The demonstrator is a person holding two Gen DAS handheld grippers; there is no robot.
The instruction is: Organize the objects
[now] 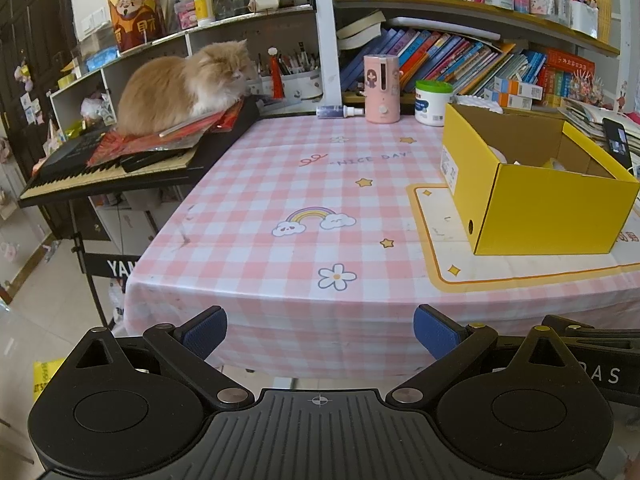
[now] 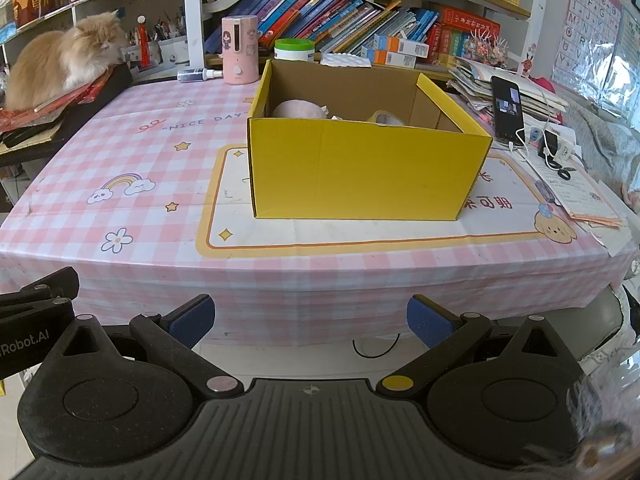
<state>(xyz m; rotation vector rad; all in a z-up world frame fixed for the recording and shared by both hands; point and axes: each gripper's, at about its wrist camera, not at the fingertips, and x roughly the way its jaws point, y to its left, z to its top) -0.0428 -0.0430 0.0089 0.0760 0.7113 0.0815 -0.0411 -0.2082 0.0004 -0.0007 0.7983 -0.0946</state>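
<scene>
Right wrist view: right gripper [image 2: 310,320] jaws wide, empty, held off desk [image 2: 160,184] edge; left gripper [image 1: 320,332] likewise. Beyond, yellow box [image 2: 360,168] on mat holds pink round item [image 2: 298,110], tape roll [image 2: 386,117]. Desk front bare; sorting apparently near done. Far back: spray bottle [image 2: 199,75], pink dispenser [image 2: 239,49] unsorted.

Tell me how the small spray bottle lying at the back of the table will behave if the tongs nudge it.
The spray bottle lies on its side and looks cylindrical, so a sideways nudge would probably roll it. It looks small and likely light, so it should shift easily. Rolling right, it would likely stop against the pink dispenser.
</scene>
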